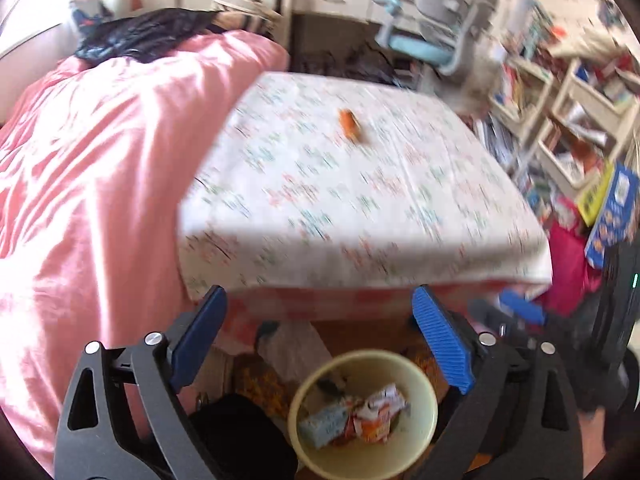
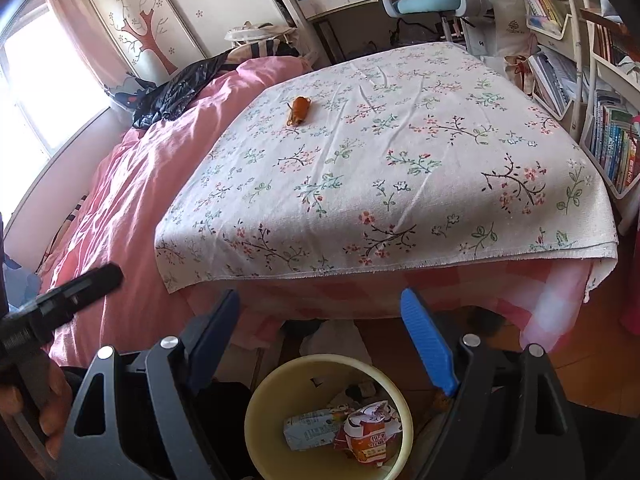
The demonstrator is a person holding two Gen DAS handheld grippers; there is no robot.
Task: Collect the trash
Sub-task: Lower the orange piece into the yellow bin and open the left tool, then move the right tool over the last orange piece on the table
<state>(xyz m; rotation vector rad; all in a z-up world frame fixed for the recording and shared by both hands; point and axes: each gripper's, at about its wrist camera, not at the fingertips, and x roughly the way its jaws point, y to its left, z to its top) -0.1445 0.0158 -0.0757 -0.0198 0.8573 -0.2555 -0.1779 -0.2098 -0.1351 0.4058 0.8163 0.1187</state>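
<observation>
An orange wrapper (image 2: 299,110) lies on the floral cloth (image 2: 400,184) far from both grippers; it also shows in the blurred left wrist view (image 1: 351,124). A yellow bin (image 2: 264,404) stands on the floor below the bed edge, holding a pale blue carton (image 2: 310,434) and a crumpled orange-white packet (image 2: 366,436); the bin also shows in the left wrist view (image 1: 298,400). My left gripper (image 1: 320,320) is open and empty above the bin. My right gripper (image 2: 322,322) is open and empty above the bin.
A pink quilt (image 2: 132,184) covers the bed's left side, with a black bag (image 2: 176,88) on it. A blue desk chair (image 2: 432,0) and bookshelves (image 2: 612,152) stand at the back and right. A white bag (image 2: 336,338) lies on the floor by the bin.
</observation>
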